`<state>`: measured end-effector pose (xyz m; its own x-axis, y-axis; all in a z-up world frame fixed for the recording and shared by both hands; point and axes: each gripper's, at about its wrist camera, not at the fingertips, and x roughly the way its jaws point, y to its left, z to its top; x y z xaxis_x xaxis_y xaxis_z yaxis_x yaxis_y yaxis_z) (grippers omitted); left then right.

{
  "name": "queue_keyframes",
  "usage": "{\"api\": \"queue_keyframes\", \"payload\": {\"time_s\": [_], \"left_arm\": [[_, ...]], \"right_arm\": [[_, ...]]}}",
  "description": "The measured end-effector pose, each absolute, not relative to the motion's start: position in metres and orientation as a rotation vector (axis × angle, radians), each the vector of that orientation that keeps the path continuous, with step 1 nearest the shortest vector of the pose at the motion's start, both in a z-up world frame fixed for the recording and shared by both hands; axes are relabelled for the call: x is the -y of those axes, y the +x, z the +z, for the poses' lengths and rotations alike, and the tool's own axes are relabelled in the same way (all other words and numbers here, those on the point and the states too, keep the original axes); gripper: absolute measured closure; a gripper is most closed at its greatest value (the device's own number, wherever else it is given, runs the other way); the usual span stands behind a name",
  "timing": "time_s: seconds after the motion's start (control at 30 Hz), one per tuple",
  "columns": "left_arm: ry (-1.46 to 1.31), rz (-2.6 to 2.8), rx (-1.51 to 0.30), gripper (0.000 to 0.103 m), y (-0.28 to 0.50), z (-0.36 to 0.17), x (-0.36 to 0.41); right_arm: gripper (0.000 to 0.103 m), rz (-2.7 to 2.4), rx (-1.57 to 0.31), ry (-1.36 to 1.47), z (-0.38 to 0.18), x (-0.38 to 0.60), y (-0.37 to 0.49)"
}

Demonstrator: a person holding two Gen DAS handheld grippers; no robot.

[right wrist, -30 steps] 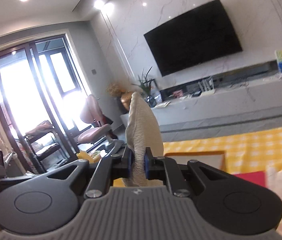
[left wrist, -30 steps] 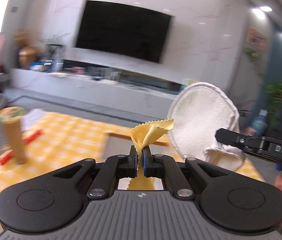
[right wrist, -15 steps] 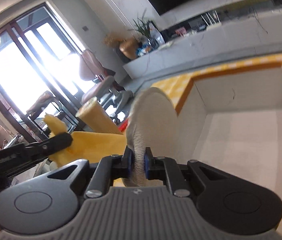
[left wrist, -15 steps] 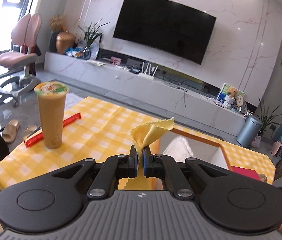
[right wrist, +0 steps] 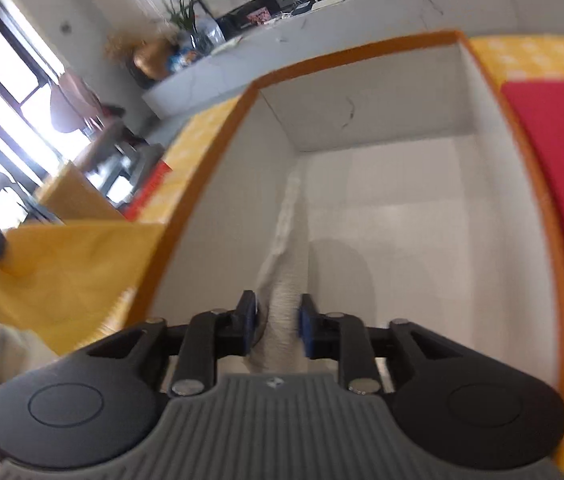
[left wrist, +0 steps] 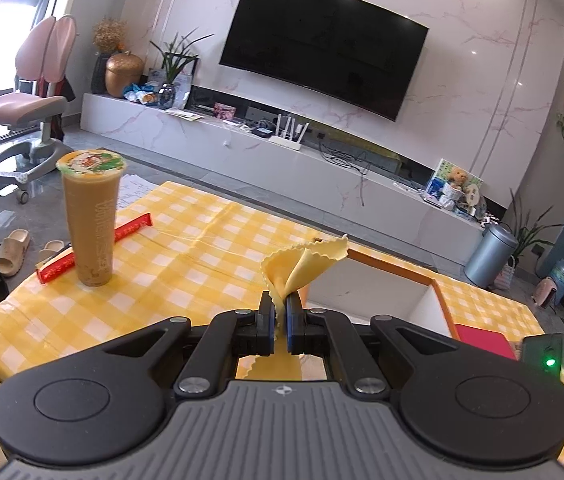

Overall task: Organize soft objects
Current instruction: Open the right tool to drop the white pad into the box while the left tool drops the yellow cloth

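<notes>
The left gripper (left wrist: 279, 322) is clenched hard on the yellow cloth (left wrist: 306, 260), its blue pads pinching the fabric so that a scalloped fan of it sticks up just above centre of the left wrist view, with the tail of the cloth hanging below the fingers. Behind it, the bench (left wrist: 185, 264) with its yellow-and-white check cover runs across the middle of the frame. At left stands a tall sealed drink cup (left wrist: 93, 220), upright, with a red packet (left wrist: 93, 248) lying flat behind its base. To the right of the cloth sits the open white box (left wrist: 366, 292) with its orange rim, and a red flat item (left wrist: 482, 340) lies just beside the box at the right edge.

Over to the right wrist view: the right gripper (right wrist: 277, 322) hangs over the inside of the box (right wrist: 382, 120), and its jaws are opening. The white cloth (right wrist: 286, 280) is between the pads, gaps showing on both sides, and it stretches forward toward the floor of the box. At lower left of this frame the yellow cloth (right wrist: 69, 268) drapes just outside the box's left wall, blurred. The red flat item (right wrist: 562, 152) fills the right edge.
</notes>
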<state>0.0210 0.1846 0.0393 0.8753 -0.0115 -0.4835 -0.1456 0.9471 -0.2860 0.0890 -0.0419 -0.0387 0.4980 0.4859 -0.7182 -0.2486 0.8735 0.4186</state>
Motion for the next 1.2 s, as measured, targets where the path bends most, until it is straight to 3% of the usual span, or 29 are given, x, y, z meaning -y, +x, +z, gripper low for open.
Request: {"api": "queue_keyframes", "payload": {"time_s": [0.03,0.1,0.17,0.23,0.47,0.77,0.93,0.97,1.03,1.07,1.1,1.2], "left_arm": [[-0.326,0.060,-0.501,0.097,0.021,0.040,-0.183],[-0.331,0.037,-0.497,0.097,0.021,0.041,-0.180],[-0.334,0.008,-0.497,0.097,0.022,0.041,-0.176],[-0.339,-0.026,-0.495,0.097,0.026,0.041,-0.170],[-0.419,-0.170,-0.471,0.097,0.049,0.024,-0.149],[-0.023,0.164,-0.670,0.097,0.081,-0.017,-0.098],[-0.021,0.146,-0.700,0.095,0.082,-0.024,-0.090],[-0.014,0.160,-0.705,0.091,0.082,-0.026,-0.089],[0.015,0.185,-0.693,0.072,0.080,-0.026,-0.085],[0.038,0.185,-0.681,0.044,0.078,-0.026,-0.083],[0.058,0.165,-0.662,0.030,0.076,-0.022,-0.079],[0.083,0.148,-0.587,0.016,0.067,-0.013,-0.071]], "right_arm": [[0.053,0.432,-0.951,0.194,-0.036,0.038,0.087],[0.035,0.396,-0.923,0.058,-0.030,0.033,0.080],[0.031,0.405,-0.865,-0.012,-0.022,0.036,0.068],[0.018,0.414,-0.817,-0.039,-0.012,0.041,0.058],[0.015,0.370,-0.718,-0.131,0.003,0.069,0.033],[0.015,0.347,-0.711,-0.096,-0.005,0.085,0.043],[0.016,0.355,-0.715,-0.093,-0.007,0.087,0.039],[0.016,0.356,-0.717,-0.098,-0.007,0.087,0.039],[0.016,0.365,-0.720,-0.109,-0.006,0.087,0.038],[0.016,0.371,-0.720,-0.113,-0.005,0.087,0.038],[0.016,0.374,-0.718,-0.115,-0.003,0.088,0.037],[0.016,0.375,-0.704,-0.117,0.002,0.092,0.034]]}}
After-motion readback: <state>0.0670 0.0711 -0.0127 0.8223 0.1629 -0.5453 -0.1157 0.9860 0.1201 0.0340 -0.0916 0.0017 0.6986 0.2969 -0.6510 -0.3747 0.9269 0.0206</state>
